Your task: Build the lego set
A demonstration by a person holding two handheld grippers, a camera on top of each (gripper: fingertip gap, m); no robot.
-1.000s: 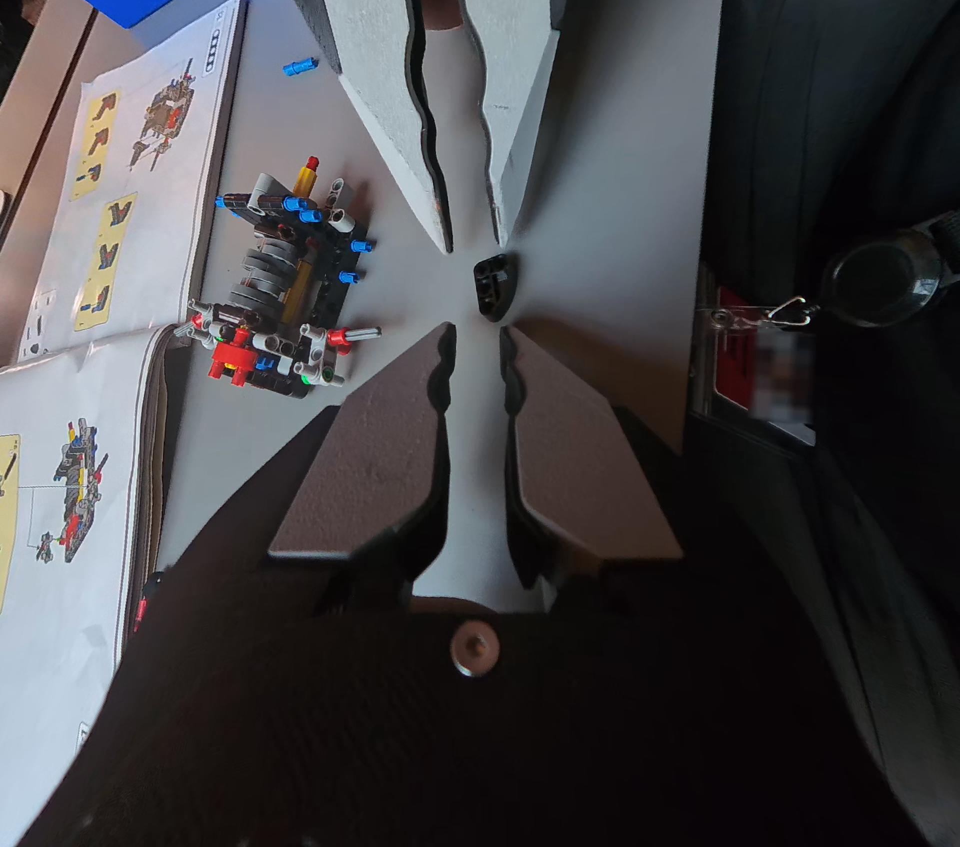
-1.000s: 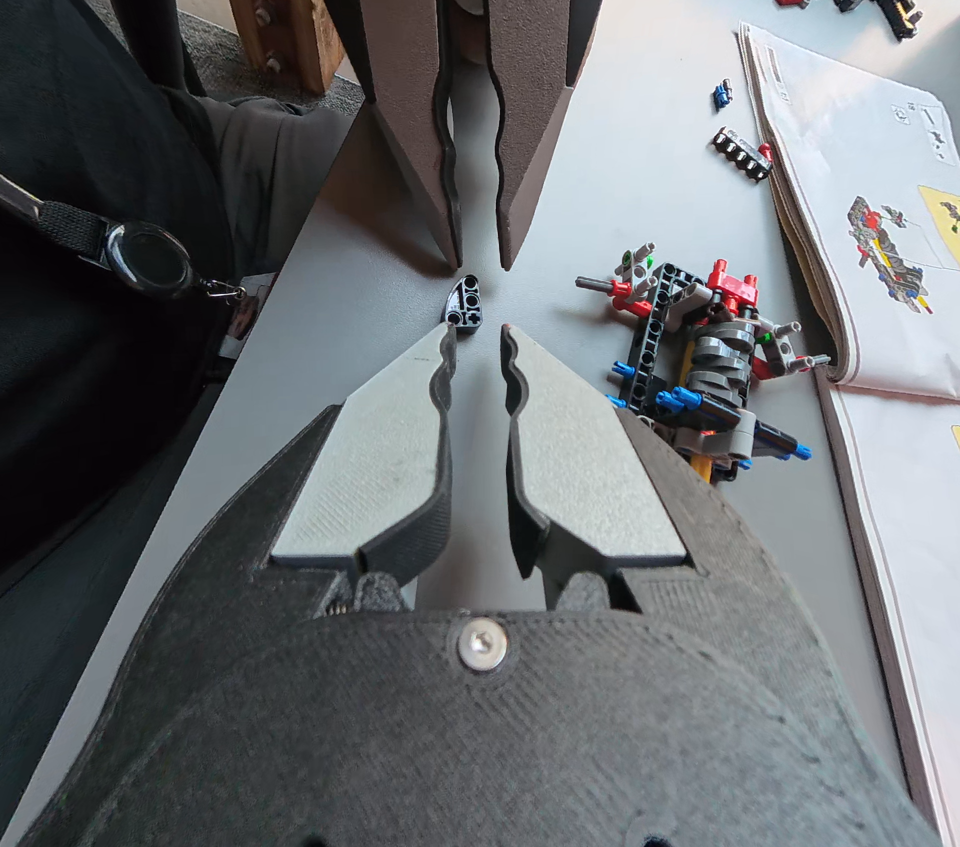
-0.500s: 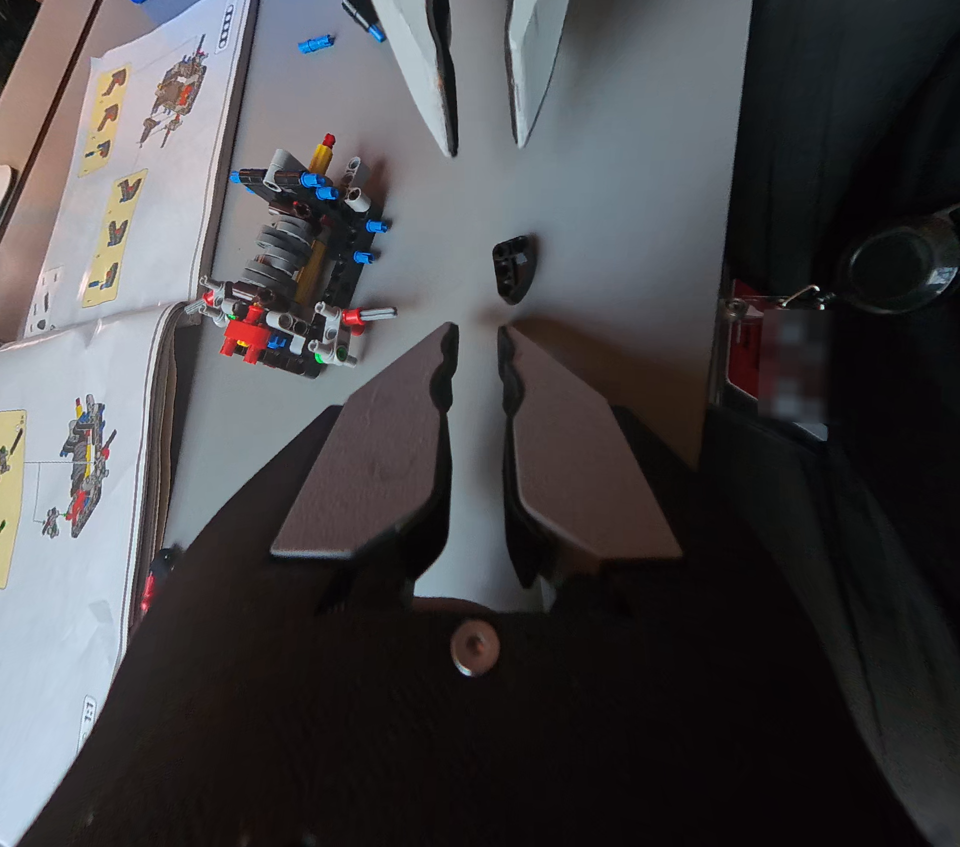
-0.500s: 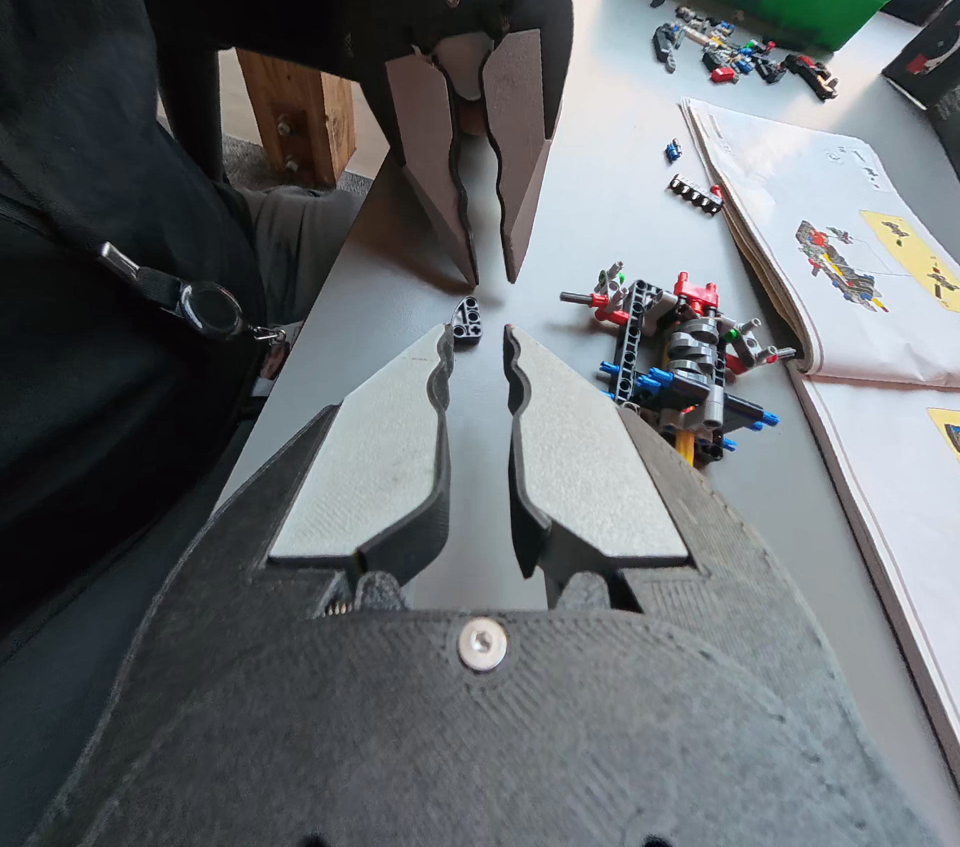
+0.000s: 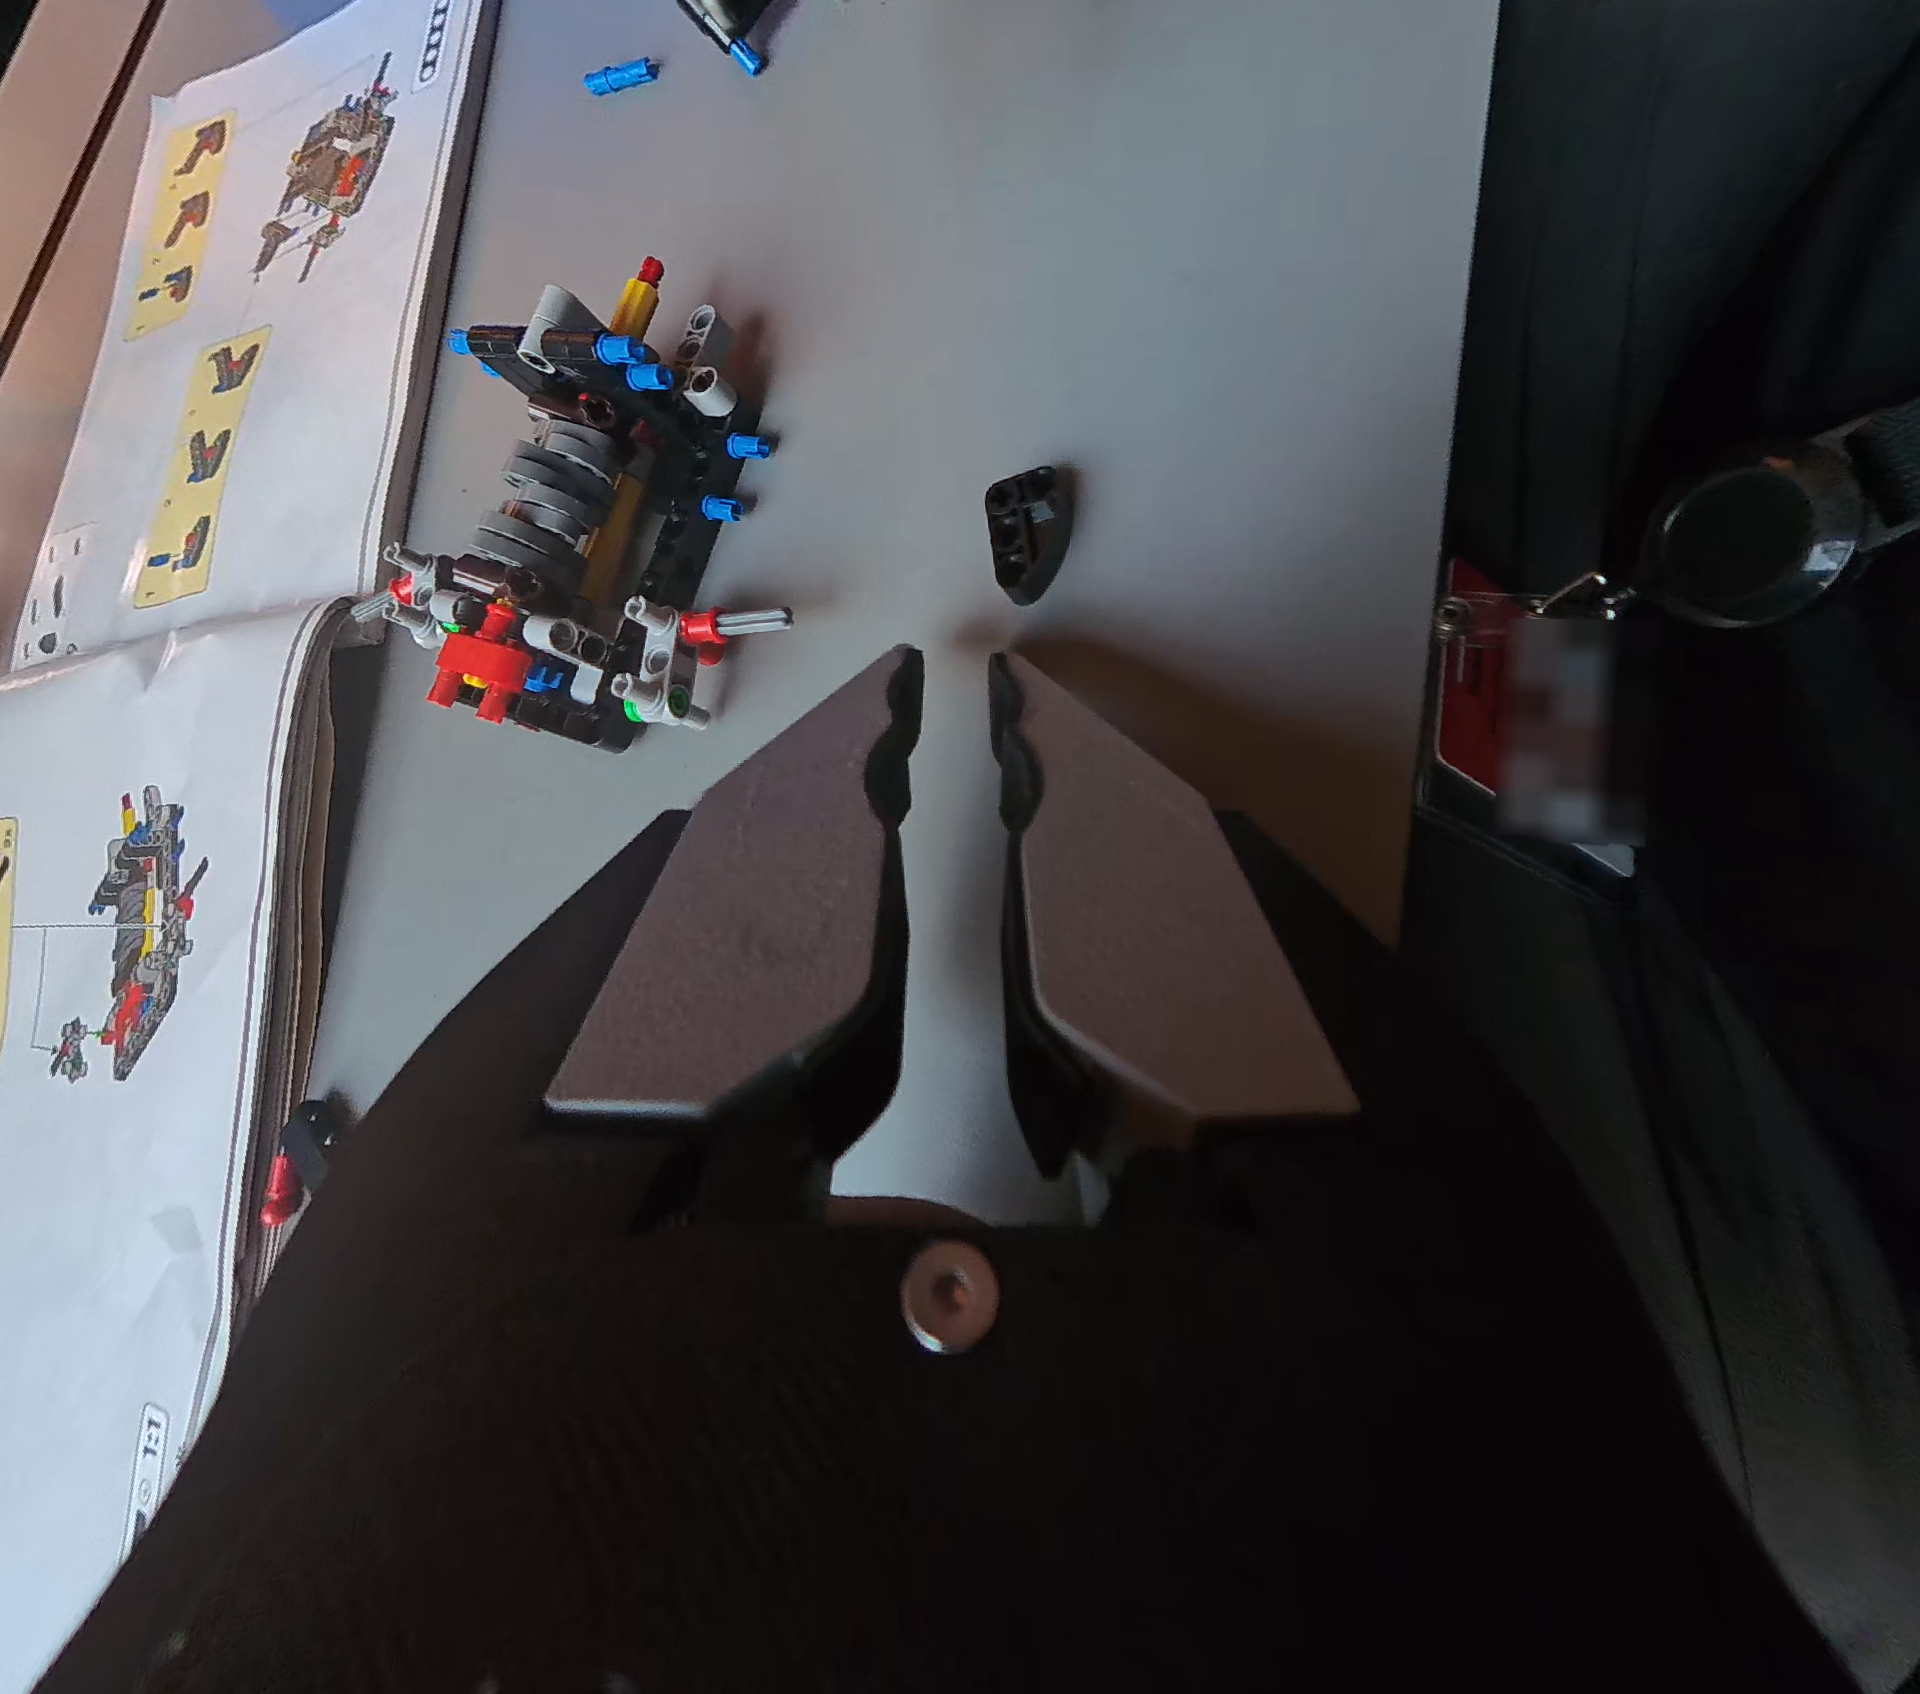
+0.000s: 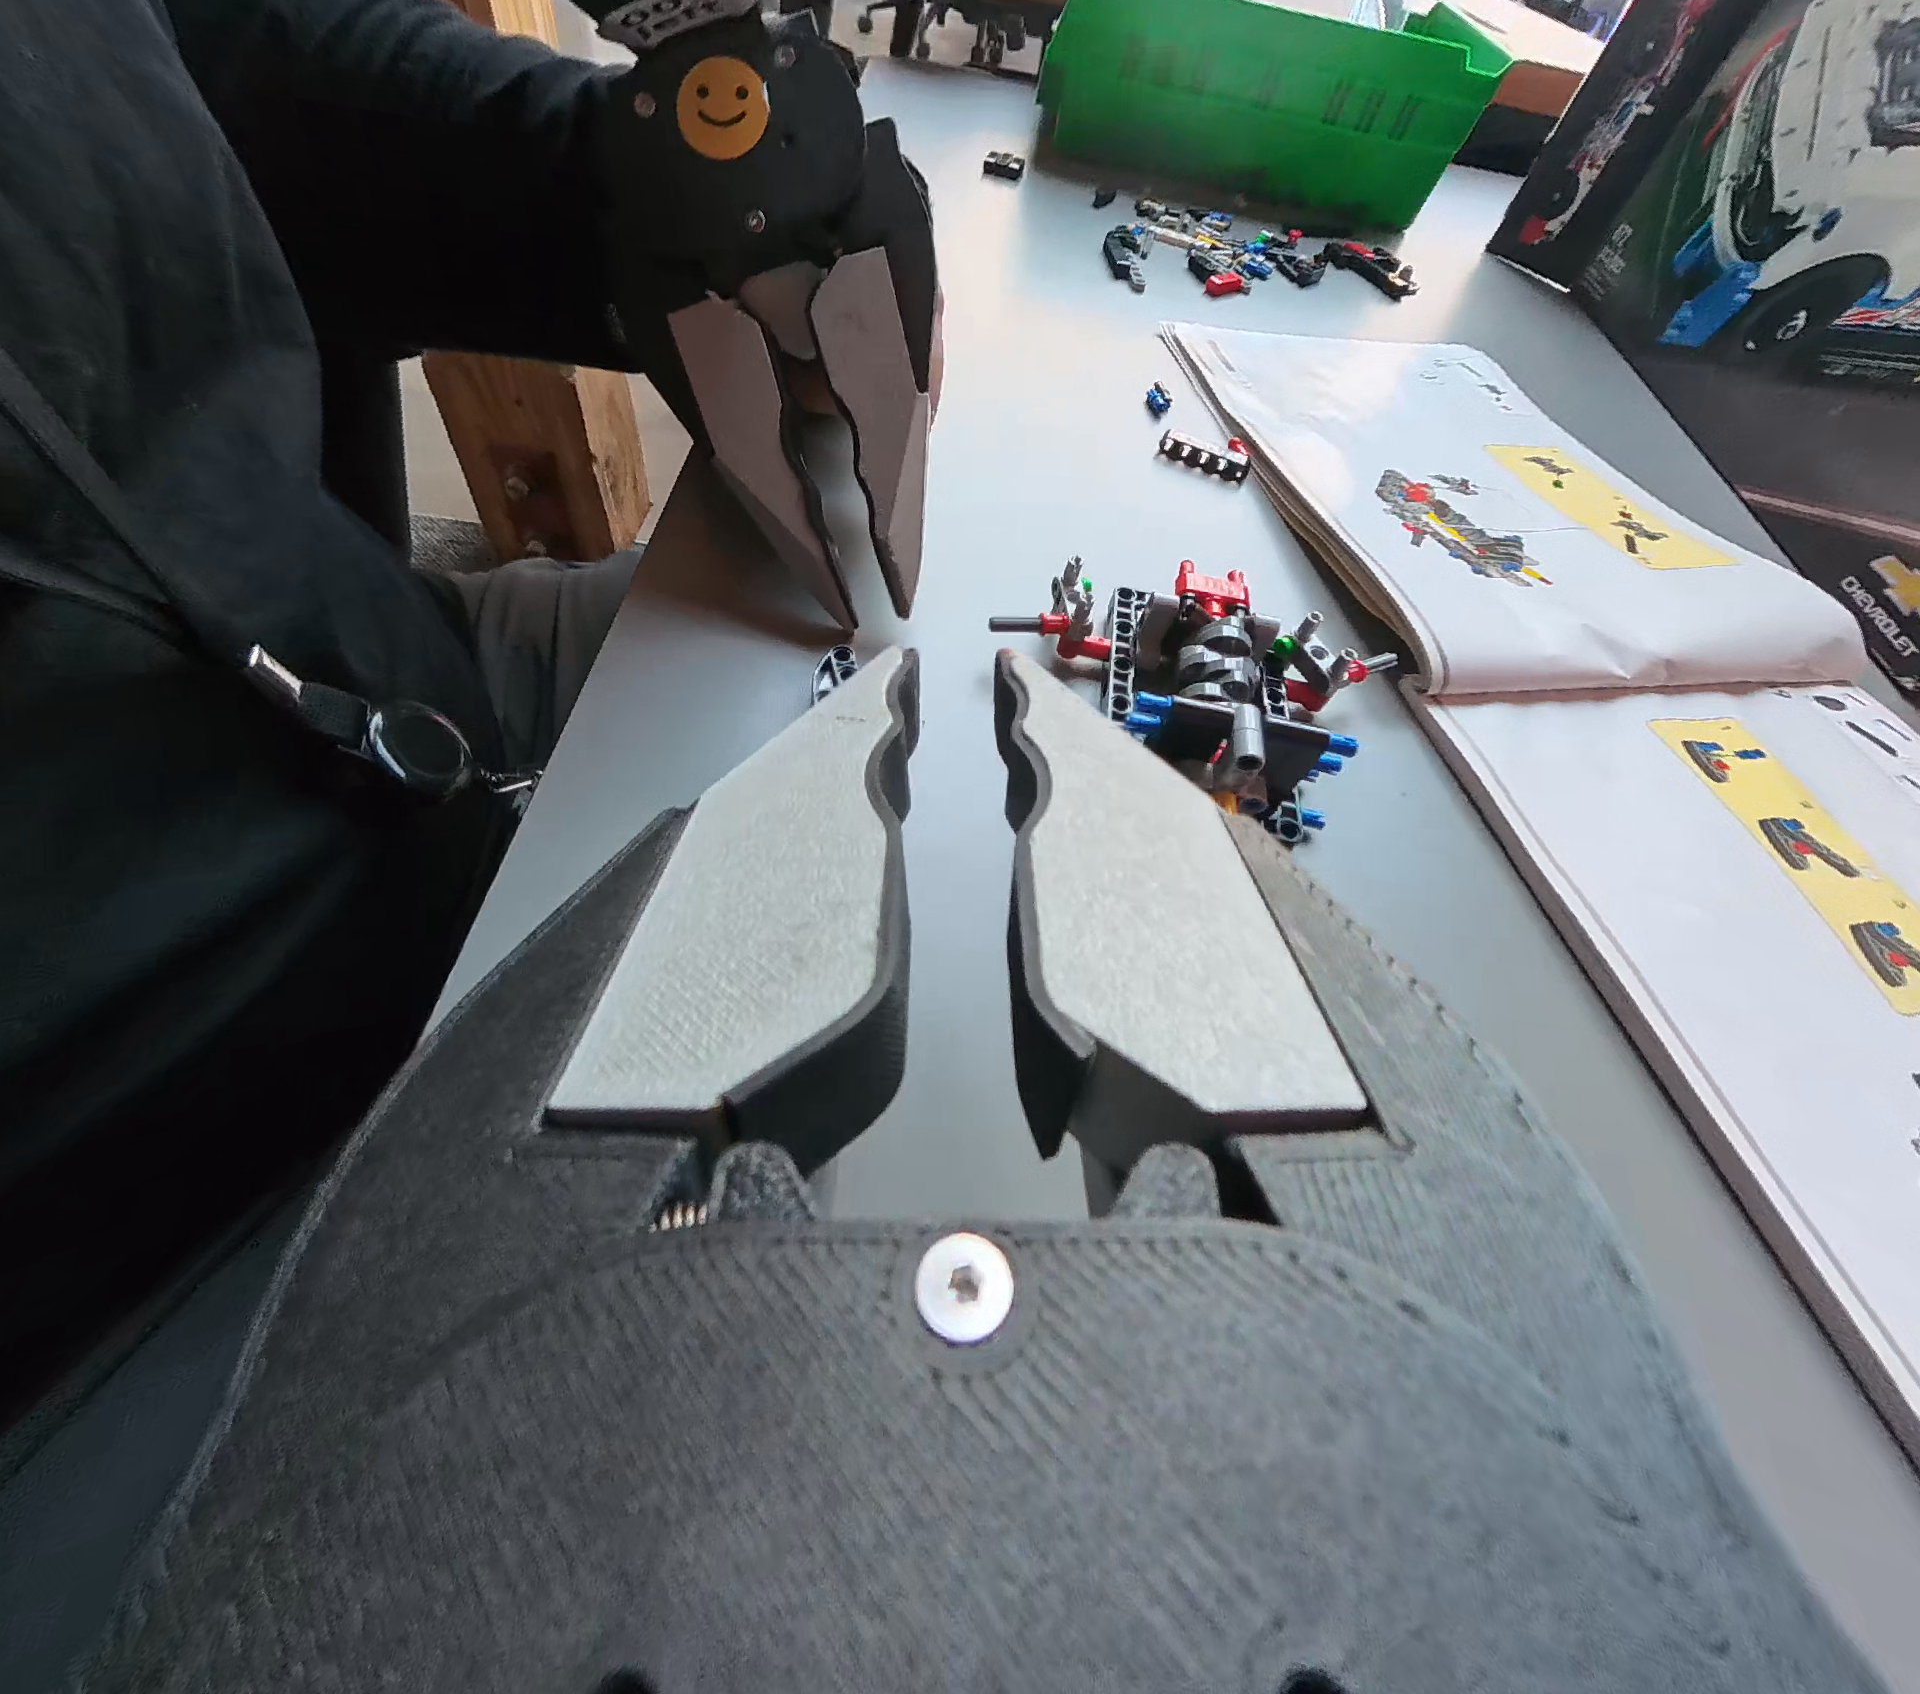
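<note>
Both grippers hang over the grey surface (image 5: 1091,242) with nothing in them. The left gripper (image 5: 954,657) has its jaws parted by a narrow gap, tips low over the surface, and the small black piece (image 5: 1027,530) lies loose just ahead of them and a little to the right, touching neither finger. The right gripper (image 6: 954,657) faces it from the other side, jaws likewise slightly apart and empty; in its own view the black piece peeks out beside the left finger.

The half-built model (image 5: 587,512), a cluster of grey discs, black beams, blue pins and a red block, sits on the surface near the black piece, just beside the open instruction booklet (image 5: 125,813). A loose blue pin (image 5: 620,76) lies farther along. Past the booklet, a scatter of spare pieces (image 6: 1252,257) rests in front of a green bin (image 6: 1268,96), with the set's box (image 6: 1756,117) standing at the edge.
</note>
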